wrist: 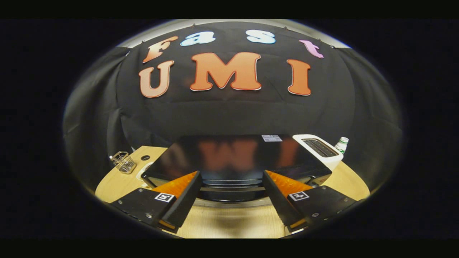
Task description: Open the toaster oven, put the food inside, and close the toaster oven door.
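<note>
A glossy black toaster oven (229, 154) stands on a round wooden table (229, 222), seen from above and in front. Its shiny top mirrors the wall behind it. My gripper (231, 173) is open, with its fingers spread wide over the oven's front top edge. Between the two fingers, just below the top edge, runs the door's horizontal handle bar (231, 189). Neither finger touches it. The door looks shut against the oven's front, though most of its face is hidden from this steep angle.
A white slot toaster (319, 148) stands against the oven's right side, with a green-capped bottle (342, 144) behind it. A small wire basket (123, 162) sits on the table to the oven's left. Bare wood lies in front of the oven.
</note>
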Tool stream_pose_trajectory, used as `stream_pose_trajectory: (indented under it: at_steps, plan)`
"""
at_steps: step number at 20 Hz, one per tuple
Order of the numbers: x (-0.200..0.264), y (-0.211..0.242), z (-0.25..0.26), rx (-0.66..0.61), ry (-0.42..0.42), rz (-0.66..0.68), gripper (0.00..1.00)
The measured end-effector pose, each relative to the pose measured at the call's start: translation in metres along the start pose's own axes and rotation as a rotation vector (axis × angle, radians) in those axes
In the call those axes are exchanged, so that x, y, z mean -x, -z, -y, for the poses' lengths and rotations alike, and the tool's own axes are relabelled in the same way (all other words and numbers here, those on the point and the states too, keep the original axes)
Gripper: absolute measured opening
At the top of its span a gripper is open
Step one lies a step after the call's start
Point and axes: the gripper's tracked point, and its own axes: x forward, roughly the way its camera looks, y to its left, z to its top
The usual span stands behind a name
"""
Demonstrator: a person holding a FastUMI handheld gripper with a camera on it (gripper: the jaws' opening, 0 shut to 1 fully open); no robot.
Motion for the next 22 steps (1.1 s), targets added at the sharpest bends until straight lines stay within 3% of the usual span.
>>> stream_pose_trajectory:
  at_steps: [12, 22]
  plan:
    - [0.043, 0.026, 0.002, -0.008, -0.015, -0.022, 1.00]
    - [0.096, 0.089, 0.006, 0.004, -0.006, -0.084, 1.00]
